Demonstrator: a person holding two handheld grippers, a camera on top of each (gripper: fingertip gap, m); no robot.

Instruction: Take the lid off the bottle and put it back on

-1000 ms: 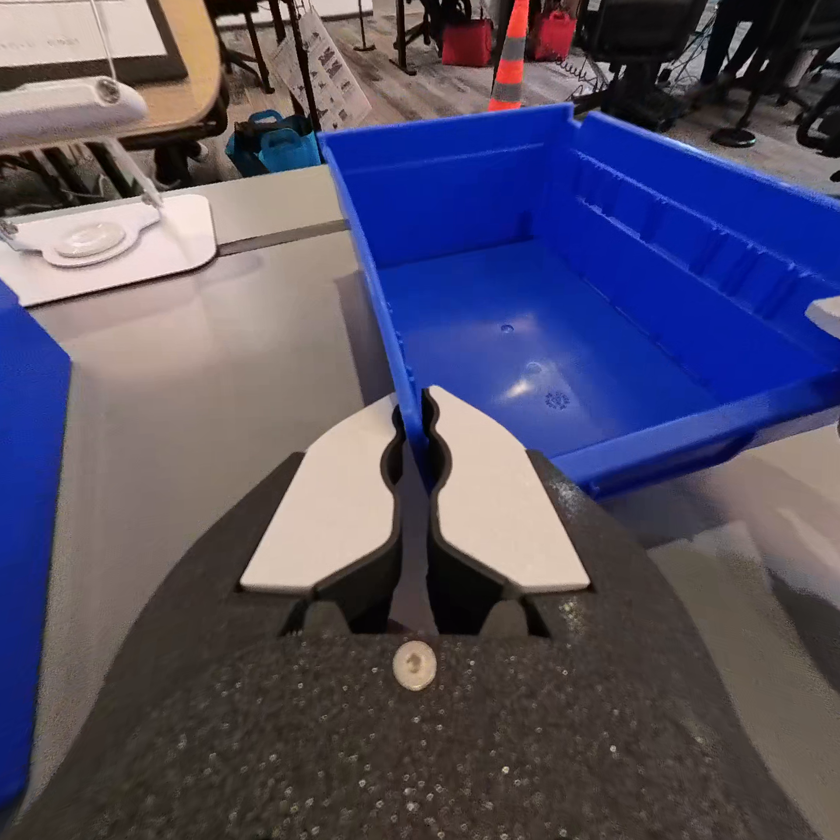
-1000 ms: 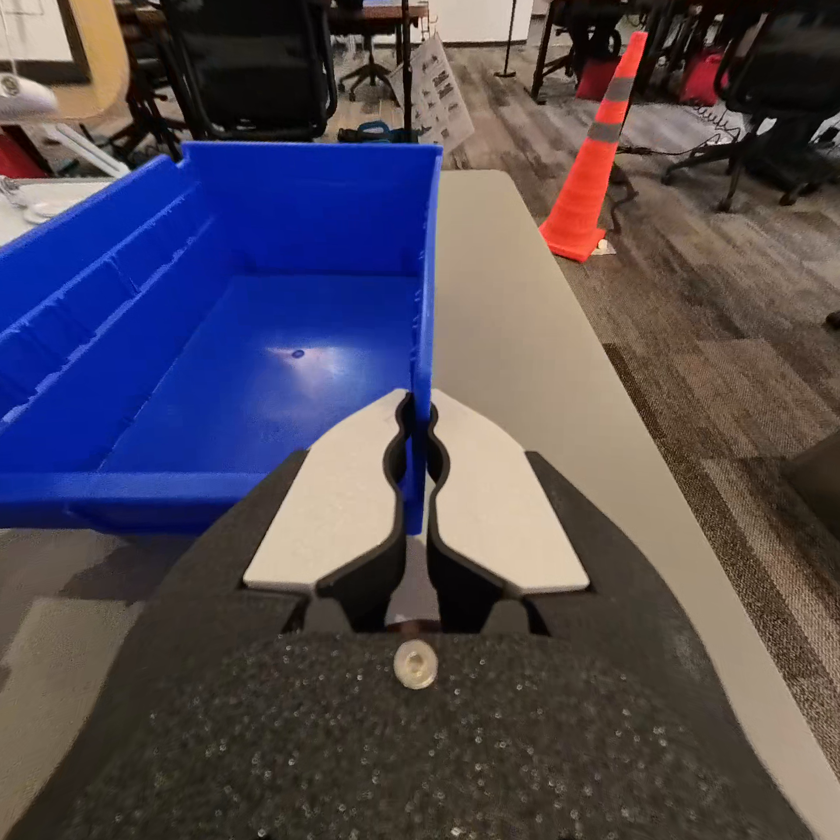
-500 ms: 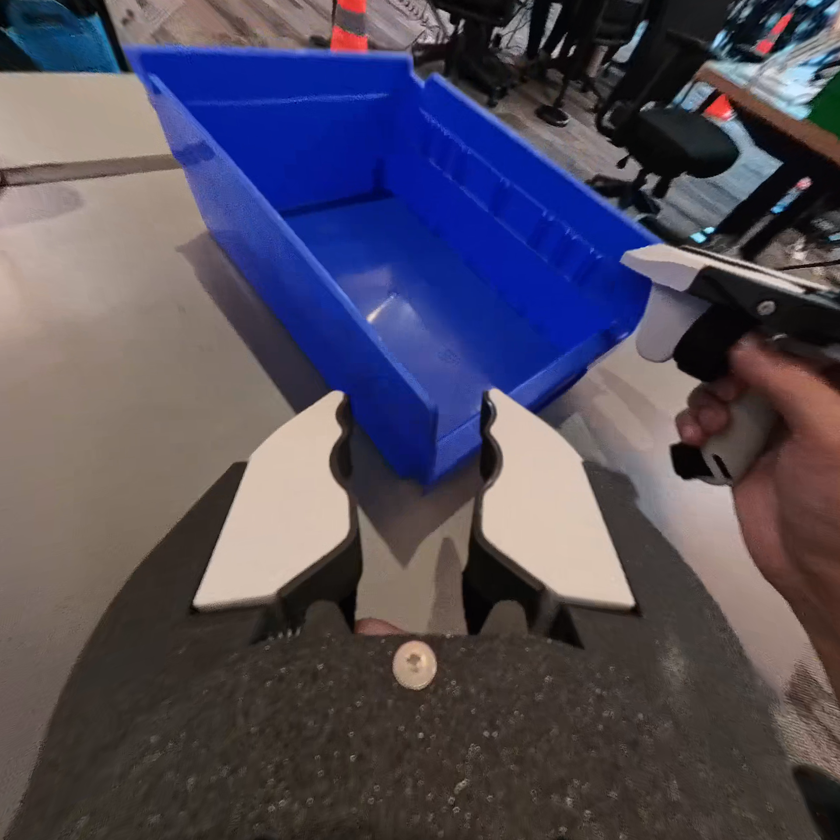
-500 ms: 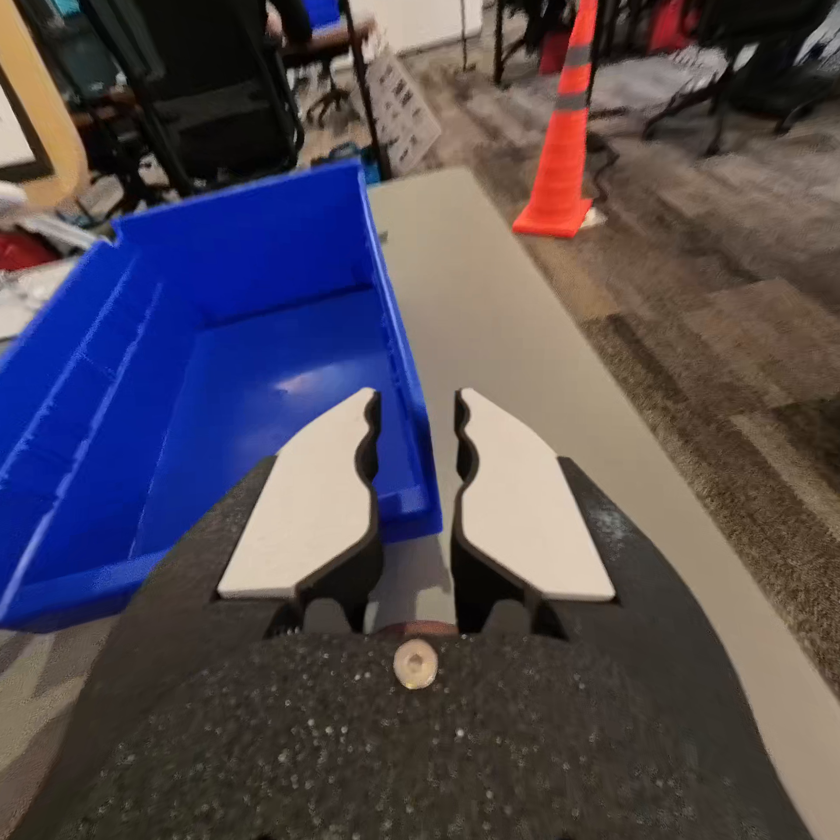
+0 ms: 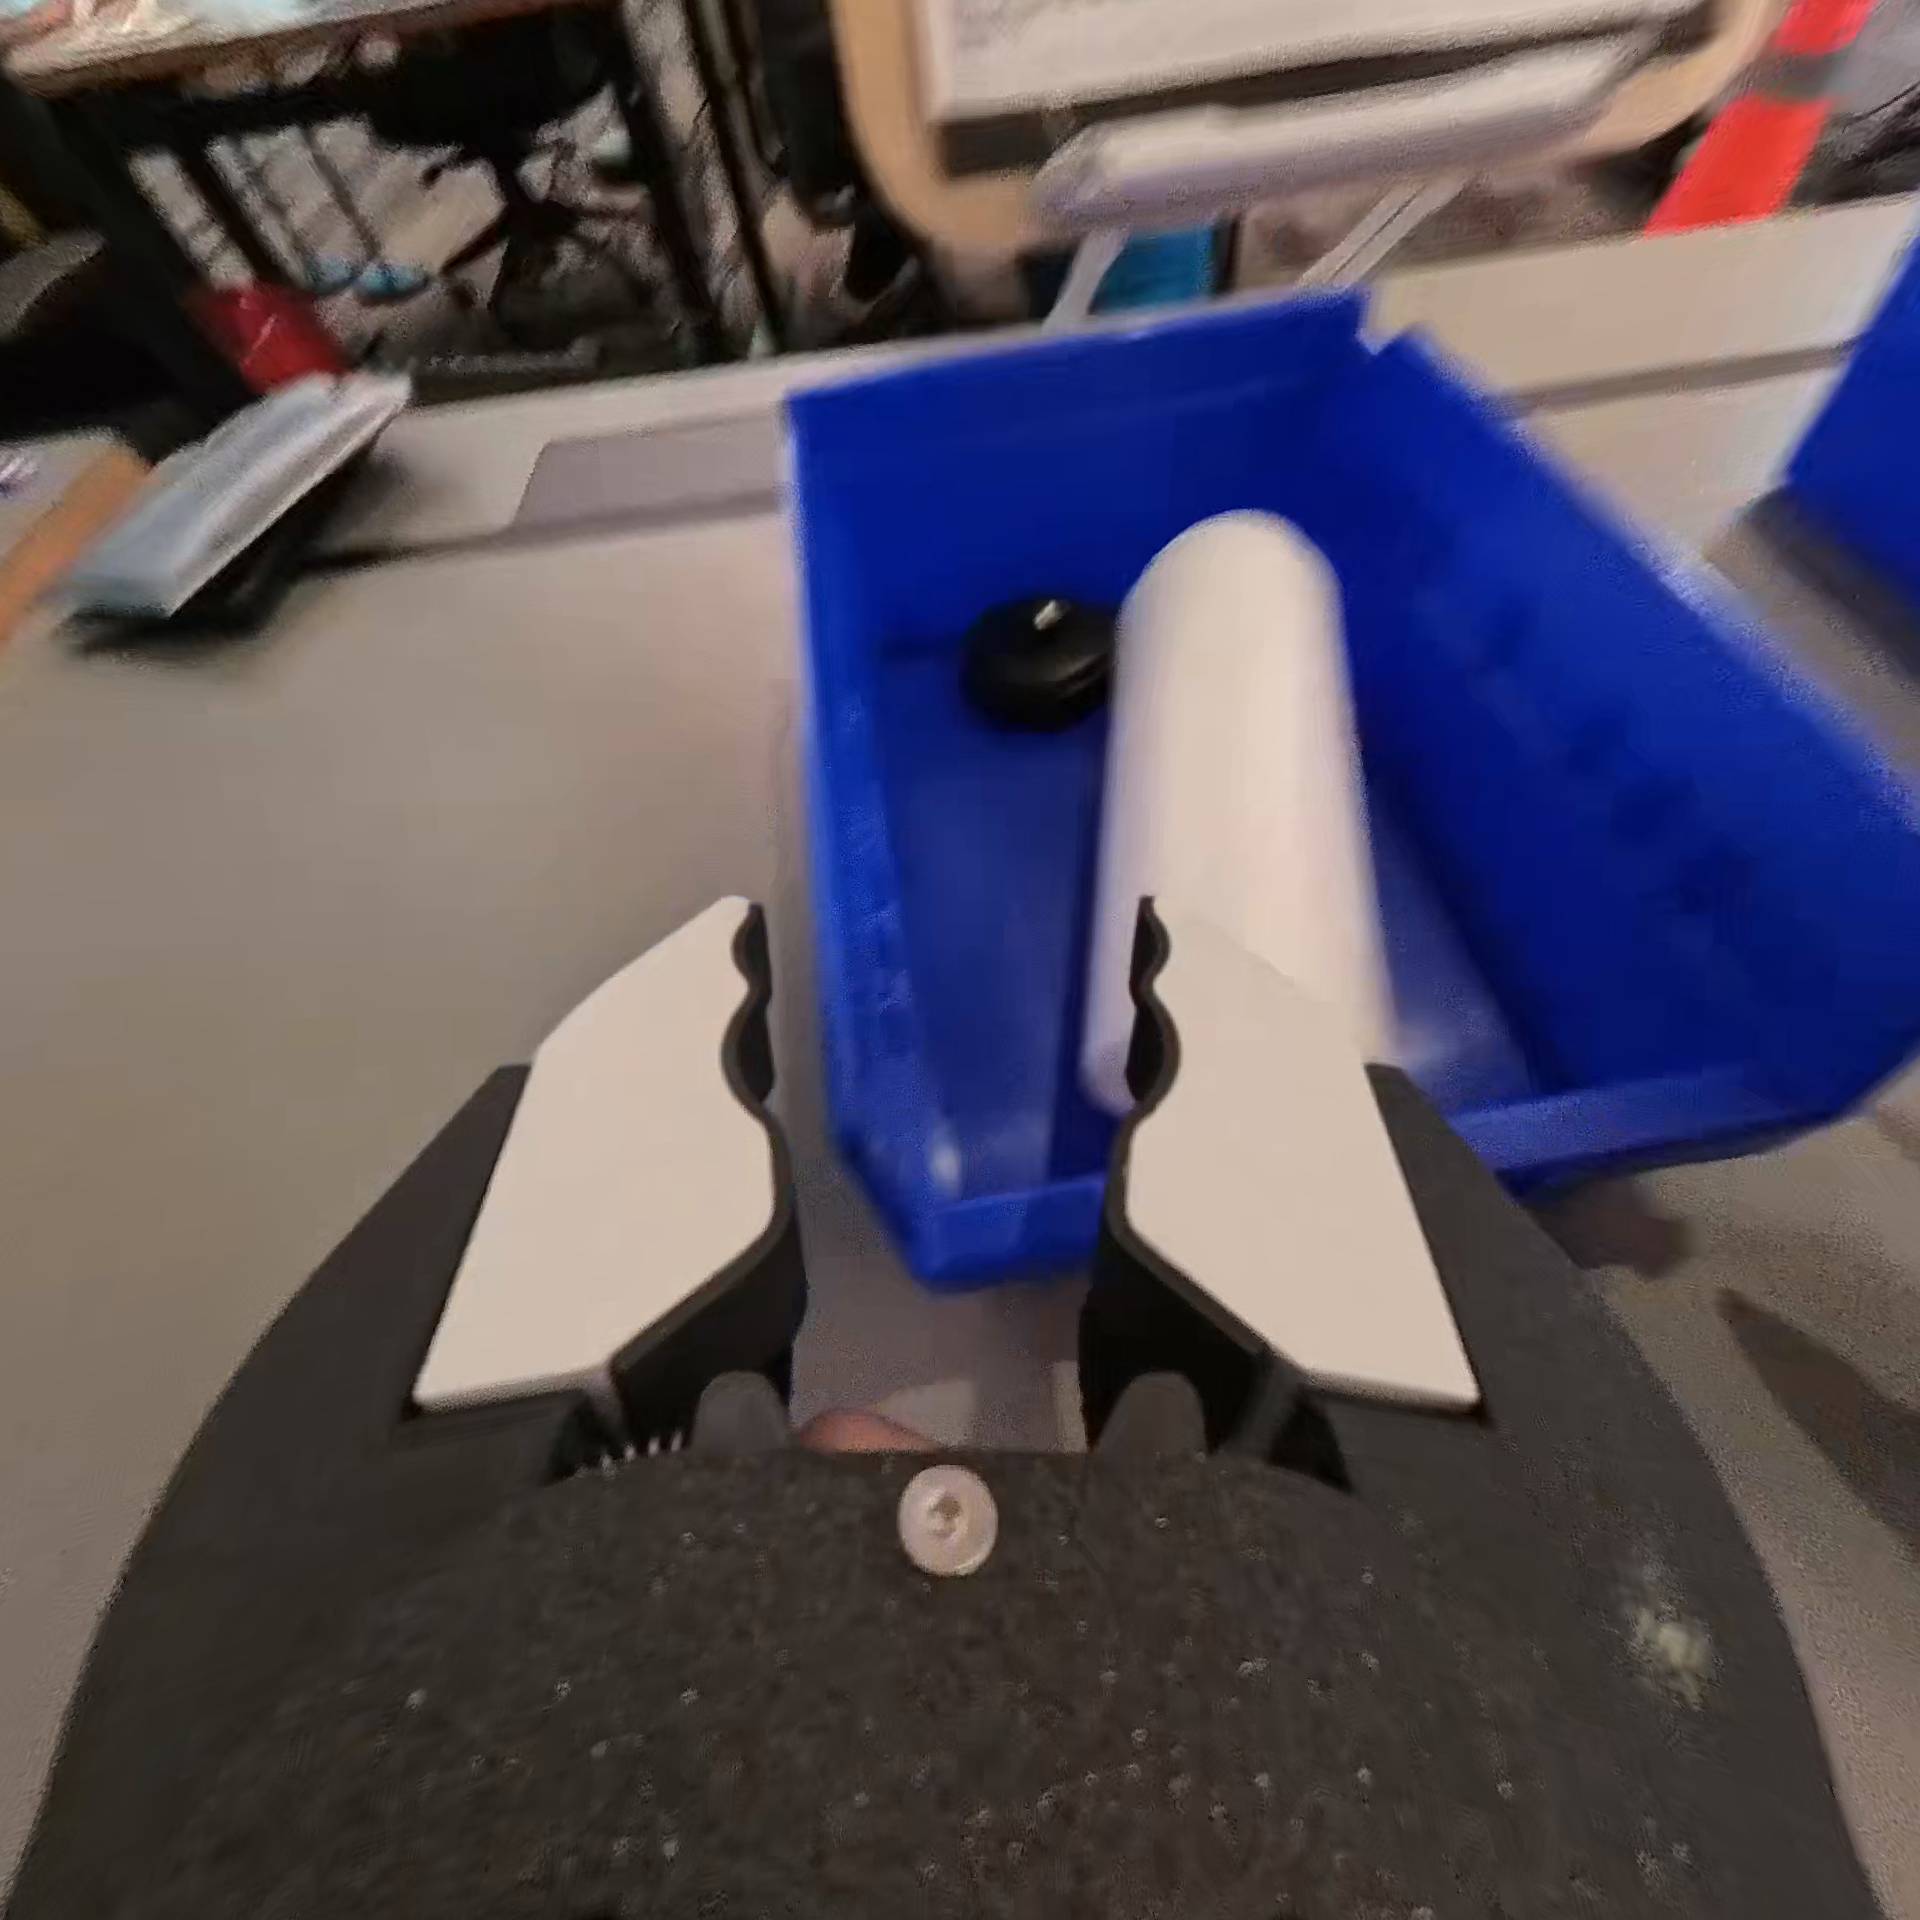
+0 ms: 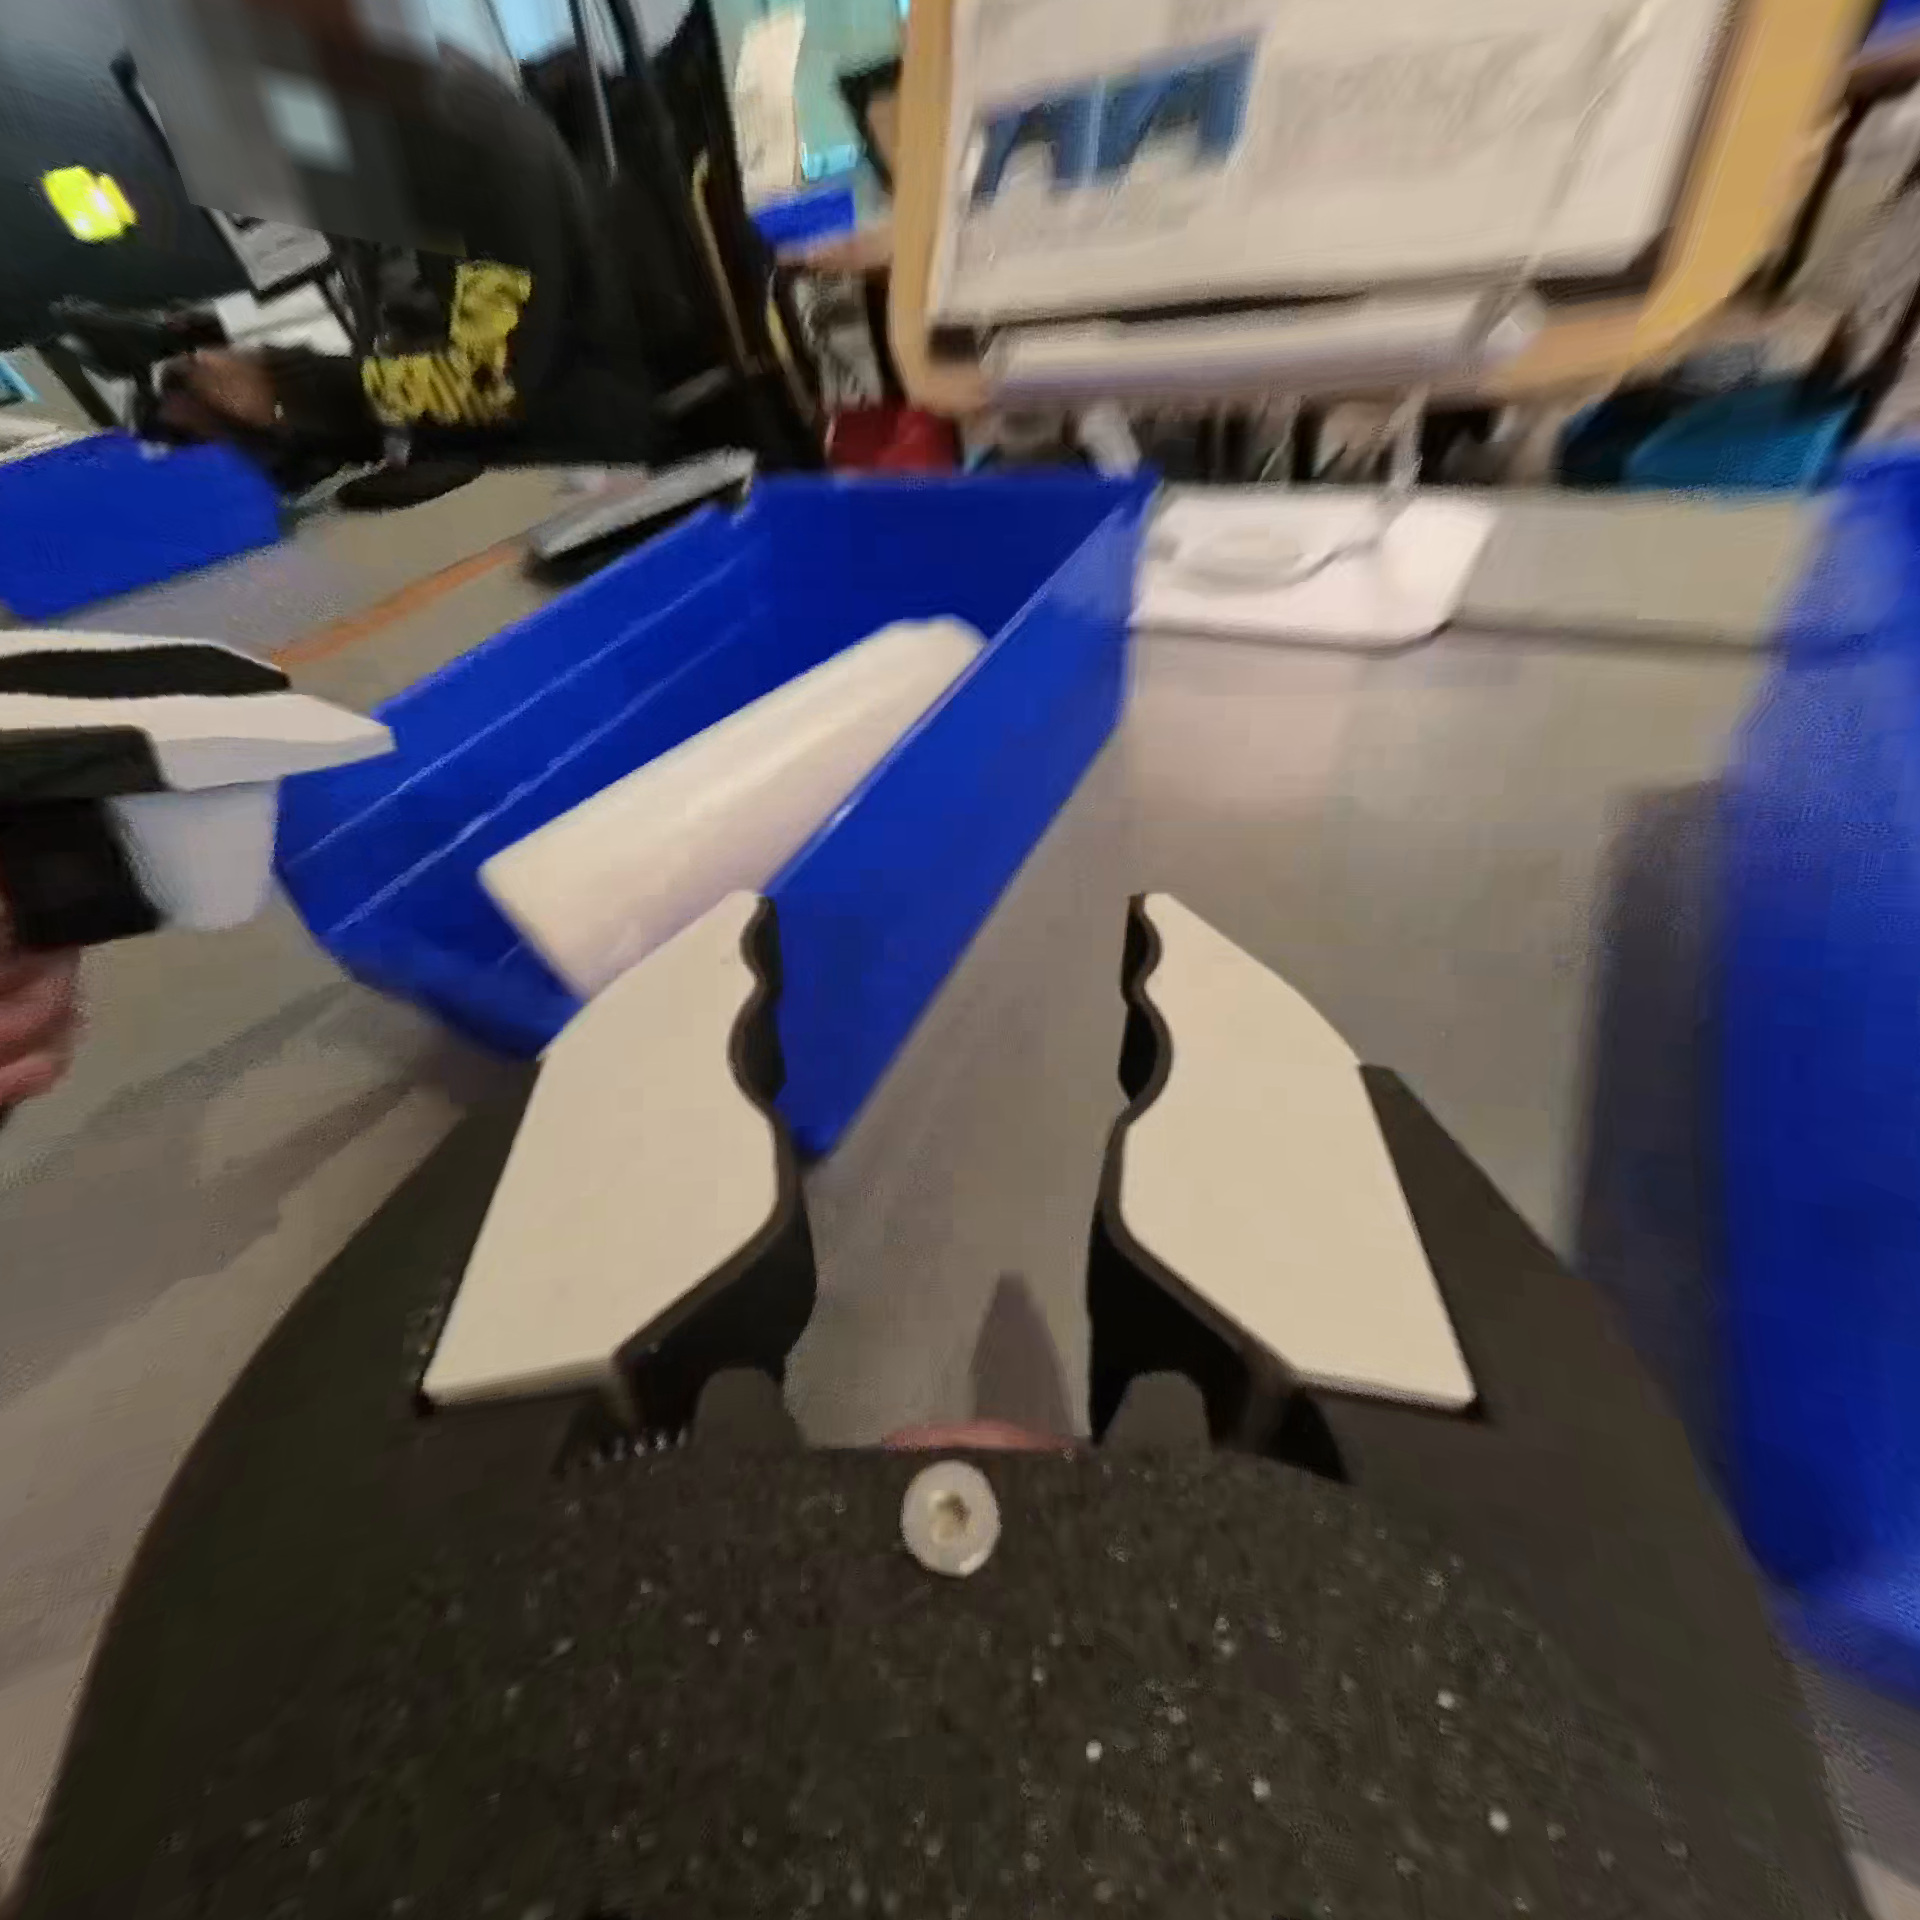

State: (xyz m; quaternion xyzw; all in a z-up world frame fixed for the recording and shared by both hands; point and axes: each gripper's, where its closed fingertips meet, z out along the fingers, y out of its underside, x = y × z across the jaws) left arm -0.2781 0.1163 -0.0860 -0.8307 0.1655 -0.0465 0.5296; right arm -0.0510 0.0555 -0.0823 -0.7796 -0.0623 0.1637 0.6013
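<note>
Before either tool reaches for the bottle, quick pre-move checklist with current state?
1. Left tool open and empty: ok, fingers spread, nothing between them.
2. Right tool open and empty: ok, fingers spread over bare table.
3. White bottle located: ok, lying on its side inside the blue bin.
4. Lid on the bottle: cannot tell, picture is blurred; a round black part lies in the bin beside the bottle's far end.
5. Left tool lined up with the bottle: not ok, its gap frames the bin's left wall, bottle sits behind the right finger.
6. Clear view: not ok, both views motion-blurred.
</note>
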